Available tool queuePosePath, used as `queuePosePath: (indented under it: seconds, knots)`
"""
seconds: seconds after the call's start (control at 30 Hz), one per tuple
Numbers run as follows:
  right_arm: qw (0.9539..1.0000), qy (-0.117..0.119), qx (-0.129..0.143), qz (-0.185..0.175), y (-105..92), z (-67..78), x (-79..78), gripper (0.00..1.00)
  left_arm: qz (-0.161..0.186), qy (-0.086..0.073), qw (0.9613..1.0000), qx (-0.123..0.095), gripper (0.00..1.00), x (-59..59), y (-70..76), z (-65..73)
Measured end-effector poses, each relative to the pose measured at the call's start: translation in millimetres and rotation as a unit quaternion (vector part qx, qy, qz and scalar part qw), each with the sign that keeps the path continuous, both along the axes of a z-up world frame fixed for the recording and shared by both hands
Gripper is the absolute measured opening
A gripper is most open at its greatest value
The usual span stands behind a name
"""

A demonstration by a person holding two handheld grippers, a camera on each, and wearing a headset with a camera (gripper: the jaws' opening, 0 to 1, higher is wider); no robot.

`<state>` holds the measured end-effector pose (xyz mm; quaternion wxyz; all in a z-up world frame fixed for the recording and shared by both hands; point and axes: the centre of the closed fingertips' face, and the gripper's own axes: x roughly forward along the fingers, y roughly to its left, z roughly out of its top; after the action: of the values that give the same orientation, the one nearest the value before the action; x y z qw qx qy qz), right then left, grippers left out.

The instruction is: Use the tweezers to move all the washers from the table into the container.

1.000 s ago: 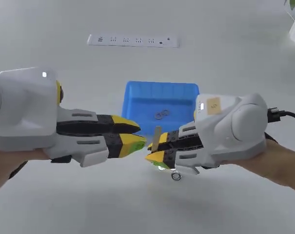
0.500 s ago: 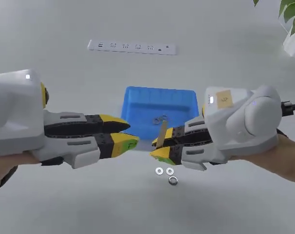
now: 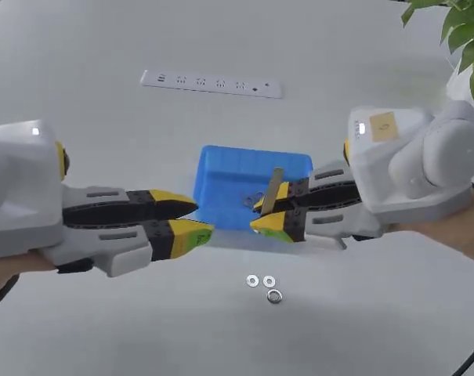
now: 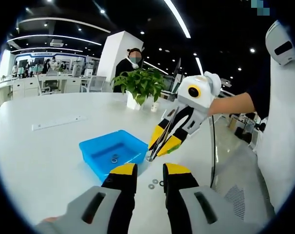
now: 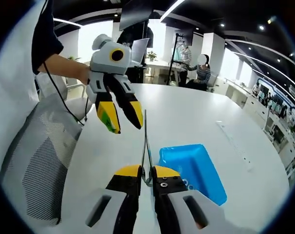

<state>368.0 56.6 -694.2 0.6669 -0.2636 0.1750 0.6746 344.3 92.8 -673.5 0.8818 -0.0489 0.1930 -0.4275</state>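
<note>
A blue container (image 3: 221,176) (image 4: 96,151) (image 5: 193,165) sits mid-table with a few washers (image 3: 255,200) (image 4: 113,159) inside. Three washers (image 3: 264,285) (image 4: 153,184) lie on the table in front of it. My right gripper (image 3: 260,217) (image 5: 146,170) hovers over the container's near right edge, shut on metal tweezers (image 3: 272,188) (image 4: 162,141) (image 5: 145,141). Whether the tweezer tips hold a washer is too small to tell. My left gripper (image 3: 199,222) (image 4: 147,170) hangs open and empty to the left of the container's front.
A white power strip (image 3: 211,82) (image 4: 57,123) (image 5: 232,139) lies far back on the white table. A potted plant (image 3: 456,35) (image 4: 142,85) stands at the far right edge. A mesh chair (image 5: 35,165) sits beside the table.
My right gripper with the tweezers has lifted off the loose washers and moved back over the container's front edge, uncovering the washers. The left gripper has drifted slightly left.
</note>
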Motion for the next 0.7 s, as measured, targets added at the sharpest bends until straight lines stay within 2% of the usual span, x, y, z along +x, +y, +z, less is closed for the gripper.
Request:
queuePosePath:
  seconds: [0.17, 0.33, 0.5, 0.7]
  knots:
    - [1.0000, -0.009, 0.002, 0.001, 1.9, 9.7, 10.8, 0.10, 0.007, 0.001, 1.0000, -0.001, 0.26, 1.0, 4.9, 0.4]
    - [0.9999, -0.014, 0.002, -0.003, 5.1, 11.2, 25.8, 0.10, 0.015, 0.003, 0.9998, -0.013, 0.28, 3.6, 7.6, 4.5]
    - [0.9998, -0.020, 0.000, -0.008, 9.6, 6.0, 41.8, 0.10, 0.022, 0.003, 0.9996, -0.019, 0.30, 6.6, 9.0, 5.2]
    - [0.9995, -0.017, -0.013, -0.023, 12.4, -12.9, 65.6, 0.10, 0.023, 0.005, 0.9996, -0.017, 0.32, 10.2, 8.9, 2.2]
